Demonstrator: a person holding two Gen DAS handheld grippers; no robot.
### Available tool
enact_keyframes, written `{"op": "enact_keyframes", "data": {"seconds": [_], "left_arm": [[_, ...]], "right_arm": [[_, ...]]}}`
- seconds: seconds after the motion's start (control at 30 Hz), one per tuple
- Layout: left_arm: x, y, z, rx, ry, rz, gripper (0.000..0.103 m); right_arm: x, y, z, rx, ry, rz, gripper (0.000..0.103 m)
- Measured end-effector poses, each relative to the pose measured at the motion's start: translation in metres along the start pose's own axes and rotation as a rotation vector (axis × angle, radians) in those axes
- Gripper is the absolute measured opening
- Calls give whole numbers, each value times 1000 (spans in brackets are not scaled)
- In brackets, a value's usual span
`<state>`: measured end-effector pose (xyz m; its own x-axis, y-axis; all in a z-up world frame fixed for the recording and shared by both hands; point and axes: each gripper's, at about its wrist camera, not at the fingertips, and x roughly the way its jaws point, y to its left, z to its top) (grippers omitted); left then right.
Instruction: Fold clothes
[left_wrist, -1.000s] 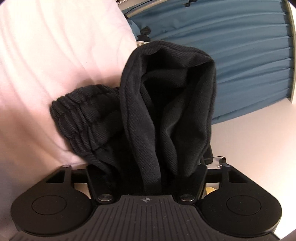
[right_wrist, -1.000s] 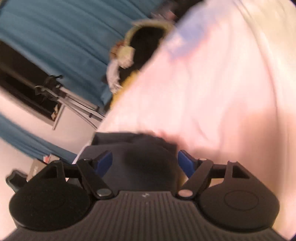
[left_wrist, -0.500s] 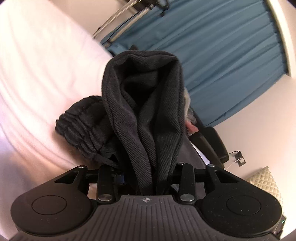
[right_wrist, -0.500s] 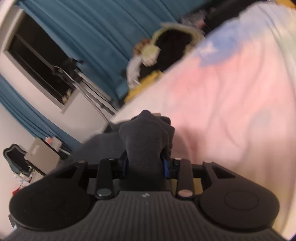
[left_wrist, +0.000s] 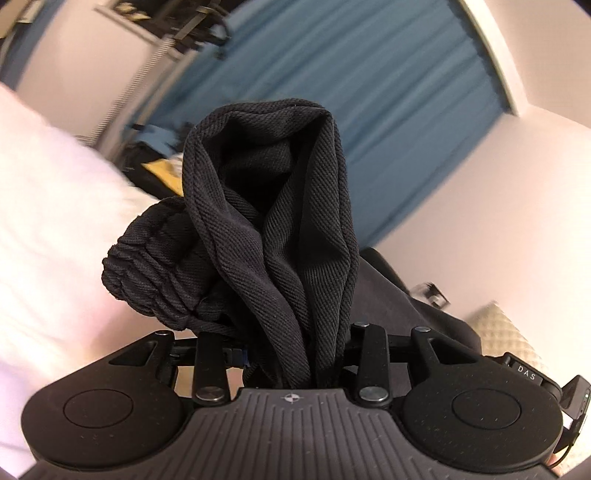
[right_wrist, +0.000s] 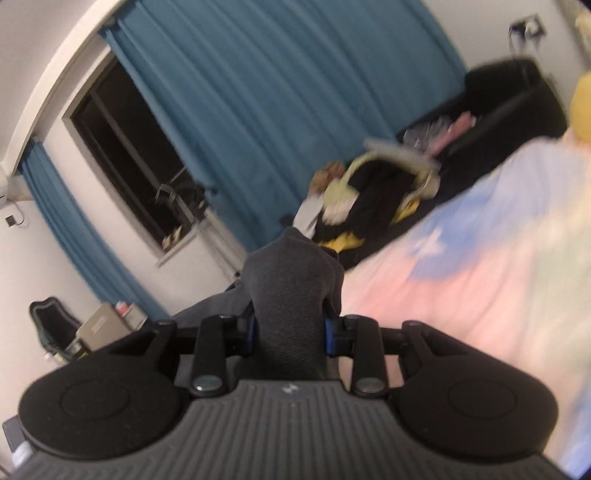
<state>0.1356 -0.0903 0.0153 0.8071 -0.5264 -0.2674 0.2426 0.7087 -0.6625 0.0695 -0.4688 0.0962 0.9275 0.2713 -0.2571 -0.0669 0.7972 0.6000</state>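
Both tongs pinch the black garment (left_wrist: 280, 229) up off the bed (left_wrist: 48, 206) — the left gripper (left_wrist: 295, 354) on a thick bunch, the right gripper (right_wrist: 290, 332) on a narrower fold — so an uneven pull could slip the thinner hold free.

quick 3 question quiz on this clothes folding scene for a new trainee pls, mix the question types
1. True or false: the left gripper is clamped on a bunch of black ribbed fabric.
2. What does the right gripper hold between its blue pads? A) a yellow towel B) a fold of dark grey fabric C) nothing
3. Fill in: behind the cloth, both wrist views show a curtain of the colour ____.

Key: 1 true; 2 B; 3 blue (teal).
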Motion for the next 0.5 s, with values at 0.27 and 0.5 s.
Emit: {"op": "enact_keyframes", "data": {"seconds": [0.27,0.5], "left_arm": [[91,-90,-62,34,117,-131,42],[141,-100,-134,129,253,-161,42]], "right_arm": [[-72,-93,74,13,-104,-143,34],[-100,-192,81,100,-94,-273,34]]}}
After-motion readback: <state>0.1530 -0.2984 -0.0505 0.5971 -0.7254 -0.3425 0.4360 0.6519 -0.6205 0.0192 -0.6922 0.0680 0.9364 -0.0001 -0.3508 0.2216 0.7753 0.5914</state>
